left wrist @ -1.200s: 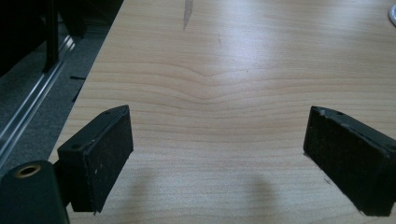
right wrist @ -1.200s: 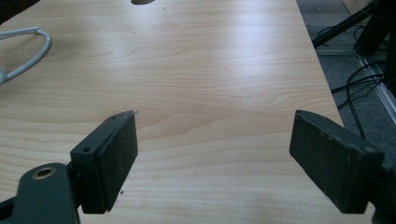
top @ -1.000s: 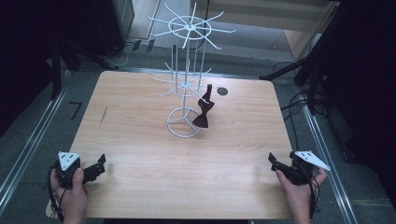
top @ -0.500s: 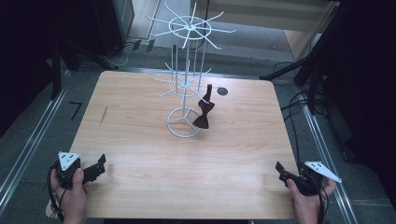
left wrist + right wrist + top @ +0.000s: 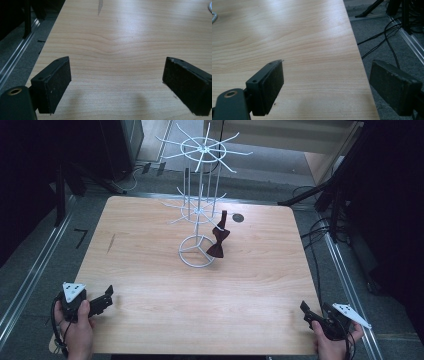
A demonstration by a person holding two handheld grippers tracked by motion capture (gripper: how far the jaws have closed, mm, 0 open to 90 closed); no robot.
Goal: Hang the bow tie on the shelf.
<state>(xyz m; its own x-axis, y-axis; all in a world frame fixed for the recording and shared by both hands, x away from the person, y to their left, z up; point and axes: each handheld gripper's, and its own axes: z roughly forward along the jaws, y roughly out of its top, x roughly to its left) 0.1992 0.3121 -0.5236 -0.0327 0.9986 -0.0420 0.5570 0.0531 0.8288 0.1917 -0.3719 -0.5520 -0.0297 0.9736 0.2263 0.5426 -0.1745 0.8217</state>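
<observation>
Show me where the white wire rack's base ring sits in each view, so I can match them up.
High view: base ring mid-table, the dark bow tie at its right.
Left gripper view: a white sliver of the ring in the top right corner.
Right gripper view: a pale curved bit at the left edge, near the top.
Shared landmark: the wooden table.
</observation>
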